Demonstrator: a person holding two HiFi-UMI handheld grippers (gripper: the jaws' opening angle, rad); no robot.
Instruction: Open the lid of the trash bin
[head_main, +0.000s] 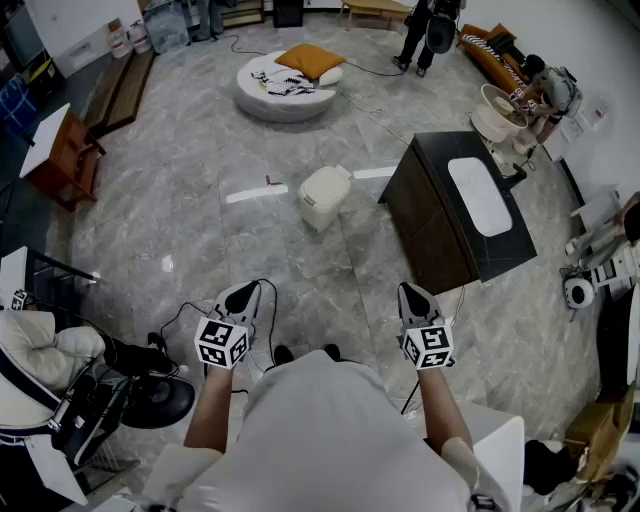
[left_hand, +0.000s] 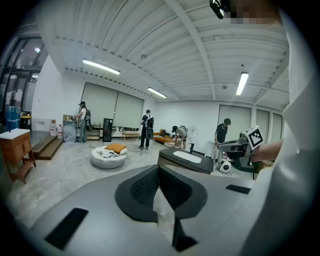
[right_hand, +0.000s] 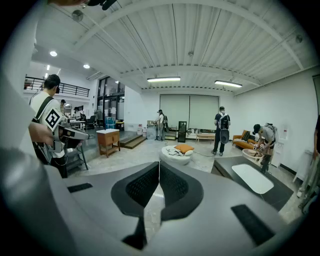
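Closed and empty, left tool (head_main: 240, 298) and right tool (head_main: 415, 298) hang far from the cream trash bin (head_main: 325, 197) at the middle of the floor (head_main: 190, 200), lid (head_main: 328, 183) down; seemingly light, stiff plastic, best lifted by the lid's lip.

Large open studio hall furnished as a mock home. A ribbed white ceiling (right_hand: 200, 40) with tube lights (right_hand: 164, 79), blind-covered windows (right_hand: 189, 111) and a railed mezzanine (right_hand: 60, 86) mark a commercial hall. Household props stand well apart on the grey marble-patterned floor (head_main: 200, 260): a round white floor cushion (head_main: 285, 100) bearing an orange pillow (head_main: 310, 60), a dark cabinet (head_main: 430, 210) with an inset white basin (head_main: 480, 195), a wooden side table (head_main: 62, 150), an orange sofa (head_main: 490, 50) and a trash bin (head_main: 325, 195). Cables (head_main: 375, 70) trail across the floor, and people (head_main: 420, 35) carrying backpacks work at the far end.
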